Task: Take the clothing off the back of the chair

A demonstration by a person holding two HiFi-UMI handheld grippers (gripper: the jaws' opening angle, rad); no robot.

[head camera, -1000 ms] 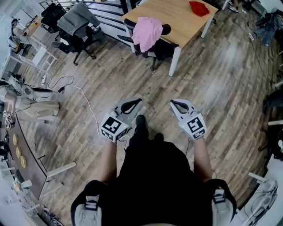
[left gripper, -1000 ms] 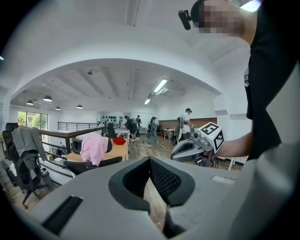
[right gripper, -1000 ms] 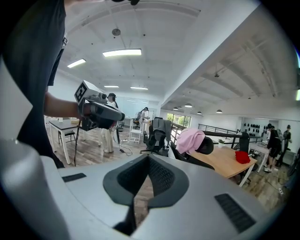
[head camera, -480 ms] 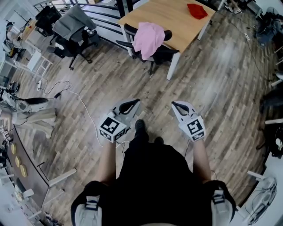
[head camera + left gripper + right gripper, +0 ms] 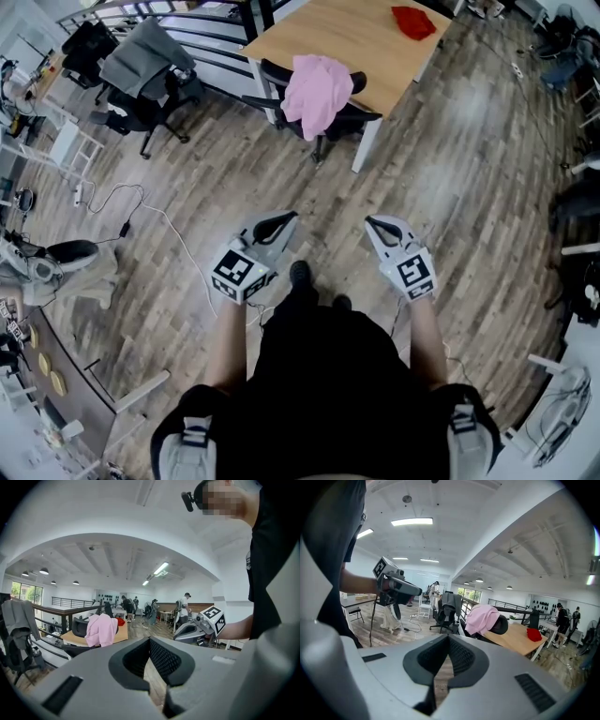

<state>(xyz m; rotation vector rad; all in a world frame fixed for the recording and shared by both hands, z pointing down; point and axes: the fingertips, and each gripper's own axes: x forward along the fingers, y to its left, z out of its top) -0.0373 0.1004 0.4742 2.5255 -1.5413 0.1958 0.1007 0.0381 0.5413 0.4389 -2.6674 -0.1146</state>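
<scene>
Clothing, a pink garment (image 5: 314, 82), hangs over the back of a black chair (image 5: 349, 114) in the head view. The chair is pushed against the near edge of a wooden counter (image 5: 347, 33) at the top of the picture. A red cloth (image 5: 412, 21) lies on the counter's far end, well apart from the garment. Lower down, the left gripper (image 5: 286, 217) and the right gripper (image 5: 372, 222) are held side by side above the plank floor (image 5: 450, 187), both pointing towards the chair and far short of it. Off to the left a grey jacket (image 5: 141, 58) drapes a second chair (image 5: 150, 101).

From the left gripper view, the jaws are pressed together with nothing between them. The pink garment shows beyond them, a little to the left, on the chair back. The right gripper appears at the right with the person's forearm behind it. People stand far off in the room.

From the right gripper view, these jaws also meet at the tips and hold nothing. The pink garment sits just right of centre above them, on the chair at the counter's near edge, with the red cloth further right. The left gripper shows at the left.
</scene>
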